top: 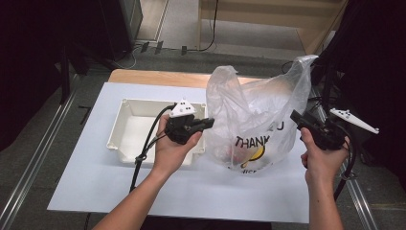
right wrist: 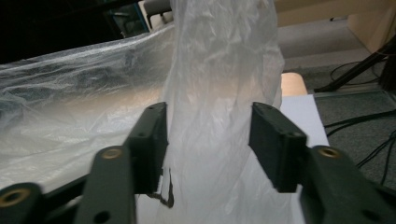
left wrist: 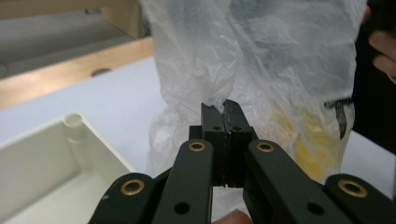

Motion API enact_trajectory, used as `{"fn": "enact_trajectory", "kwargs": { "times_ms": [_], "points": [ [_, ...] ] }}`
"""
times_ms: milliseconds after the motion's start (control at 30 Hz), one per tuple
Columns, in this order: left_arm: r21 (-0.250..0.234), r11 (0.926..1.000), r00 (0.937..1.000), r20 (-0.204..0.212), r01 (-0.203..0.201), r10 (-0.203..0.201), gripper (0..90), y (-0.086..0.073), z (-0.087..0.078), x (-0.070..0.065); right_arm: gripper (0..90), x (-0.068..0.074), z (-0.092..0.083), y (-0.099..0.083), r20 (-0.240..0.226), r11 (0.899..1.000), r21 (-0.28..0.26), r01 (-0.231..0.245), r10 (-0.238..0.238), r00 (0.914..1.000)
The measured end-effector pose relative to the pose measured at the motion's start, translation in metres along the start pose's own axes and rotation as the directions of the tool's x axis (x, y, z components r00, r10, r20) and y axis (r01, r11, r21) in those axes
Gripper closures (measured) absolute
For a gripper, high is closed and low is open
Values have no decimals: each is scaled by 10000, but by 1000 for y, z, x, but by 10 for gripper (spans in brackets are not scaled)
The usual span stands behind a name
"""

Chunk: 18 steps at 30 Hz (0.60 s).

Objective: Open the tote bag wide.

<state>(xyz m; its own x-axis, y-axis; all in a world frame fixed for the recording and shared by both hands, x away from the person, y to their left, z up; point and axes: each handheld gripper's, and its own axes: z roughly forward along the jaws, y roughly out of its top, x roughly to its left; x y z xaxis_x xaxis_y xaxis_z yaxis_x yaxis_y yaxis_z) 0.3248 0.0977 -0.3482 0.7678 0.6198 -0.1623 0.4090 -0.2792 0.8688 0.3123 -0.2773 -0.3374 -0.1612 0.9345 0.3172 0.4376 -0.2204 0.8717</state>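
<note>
- My left tool (left wrist: 225, 109) has its jaws pressed flat together on a pinch of the plastic bag (top: 253, 120), gripping the thin film at the bag's left edge.
- My right tool (right wrist: 208, 140) stands about half open, jaws on either side of a twisted strip of the bag's film; the pads do not press on it (the left jaw may brush it, I cannot tell for sure).
- The bag stands upright on the tabletop (top: 95, 191) between the two tools, its long axis running vertically, mouth upward, with two handle loops rising at the top.
- The left loop climbs straight above my left tool's tip; the right loop (top: 304, 64) rises higher, up and ahead of my right tool.
- Printed on the bag's near face in black I read "THANK" (the end of the word is hidden in a fold), with a yellow mark under it and small print below that is too small to read.
- Something reddish lies in the bottom of the bag, blurred by the film.
- A white tray (top: 125, 139) sits on the tabletop just behind and to the left of my left tool, open side up.
</note>
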Motion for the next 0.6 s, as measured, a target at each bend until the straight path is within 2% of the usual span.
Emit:
{"fn": "enact_trajectory", "kwargs": {
  "times_ms": [100,133,167,200,233,333,367,467,567,600],
  "points": [
    [352,9994,9998,177,47,-53,900,-17,6,-10,563,1,6,-7,-278,9999,138,87,-83,9996],
    [352,9994,9998,177,47,-53,900,-17,6,-10,563,1,6,-7,-278,9999,138,87,-83,9996],
    [539,9985,9996,244,126,-139,900,-30,10,-16,566,2,9,-12,-520,9997,194,117,-107,9986],
    [539,9985,9996,244,126,-139,900,-30,10,-16,566,2,9,-12,-520,9997,194,117,-107,9986],
    [779,9969,9996,239,133,-152,900,-43,14,-23,571,6,15,-20,-669,9990,380,229,-204,9976],
    [951,9954,9996,239,118,-142,900,-55,18,-31,580,9,21,-28,-774,9972,609,431,-383,9963],
    [1091,9940,9995,303,32,-65,900,-67,21,-41,603,12,28,-36,-837,9934,883,729,-655,9943],
    [1163,9928,9995,139,-301,287,900,-85,23,-58,649,11,37,-50,-944,9888,1211,870,-757,9926],
    [1340,9905,9994,-53,-323,333,900,-104,27,-69,710,7,44,-62,-1071,9837,1571,870,-706,9917],
    [1340,9905,9994,-53,-323,333,900,-104,27,-69,719,6,47,-67,-1085,9807,1706,957,-778,9910]
  ]
}}
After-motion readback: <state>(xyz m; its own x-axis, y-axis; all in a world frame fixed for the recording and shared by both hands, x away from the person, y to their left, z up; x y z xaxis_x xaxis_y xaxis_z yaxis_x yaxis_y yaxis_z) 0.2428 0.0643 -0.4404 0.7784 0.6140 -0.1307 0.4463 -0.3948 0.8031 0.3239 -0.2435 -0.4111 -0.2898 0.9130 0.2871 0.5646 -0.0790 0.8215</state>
